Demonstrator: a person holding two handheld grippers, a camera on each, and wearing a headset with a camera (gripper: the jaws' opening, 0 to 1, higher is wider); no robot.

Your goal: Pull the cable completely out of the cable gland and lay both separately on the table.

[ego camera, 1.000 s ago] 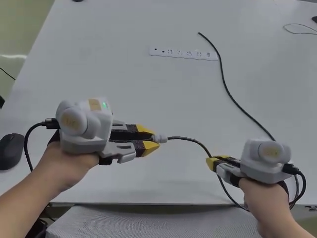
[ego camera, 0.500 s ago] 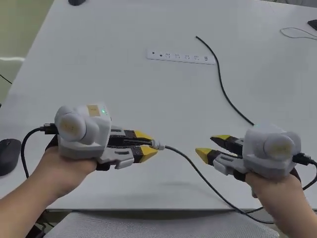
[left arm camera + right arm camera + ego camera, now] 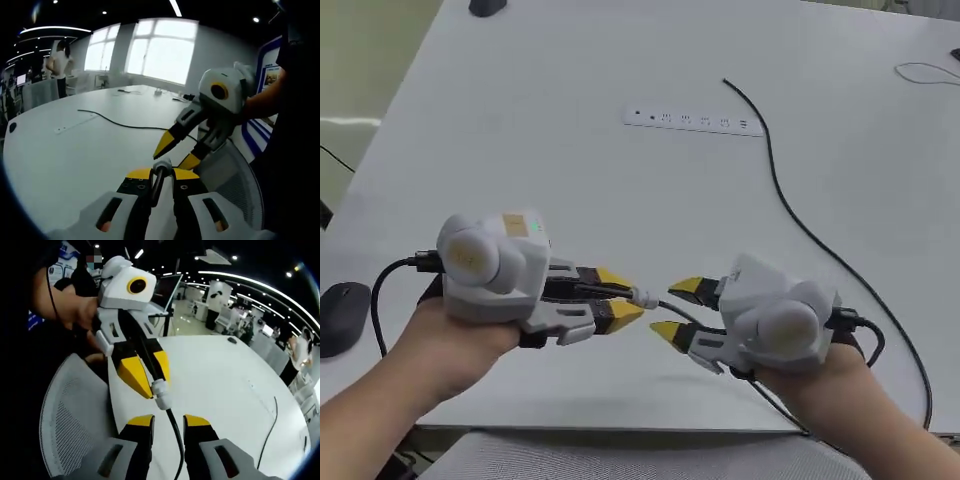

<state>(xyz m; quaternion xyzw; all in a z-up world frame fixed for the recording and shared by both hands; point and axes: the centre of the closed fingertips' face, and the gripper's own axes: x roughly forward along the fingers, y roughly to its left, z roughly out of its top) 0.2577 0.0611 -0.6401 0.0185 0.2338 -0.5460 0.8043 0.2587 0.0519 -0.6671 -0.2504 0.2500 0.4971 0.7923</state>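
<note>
My left gripper [image 3: 631,295] is shut on a small white cable gland [image 3: 643,297], held just above the table's near edge. A black cable [image 3: 800,225] leaves the gland, runs under my right hand and loops back across the white table [image 3: 570,170] to its free end near the power strip. My right gripper [image 3: 675,309] stands open right in front of the gland, its yellow tips either side of the cable. In the right gripper view the gland [image 3: 161,392] sits just beyond my open jaws, with the cable [image 3: 173,427] between them. In the left gripper view, the right gripper [image 3: 178,154] faces my left gripper [image 3: 161,175].
A white power strip [image 3: 692,120] lies at the table's far middle. A dark mouse [image 3: 342,315] sits at the left edge, and a thin light cable [image 3: 925,72] at the far right. A mesh chair [image 3: 65,415] is below the near edge.
The right gripper, shut on the cable a second ago, has opened and moved left until its tips straddle the cable close to the gland. The left gripper has stayed put.
</note>
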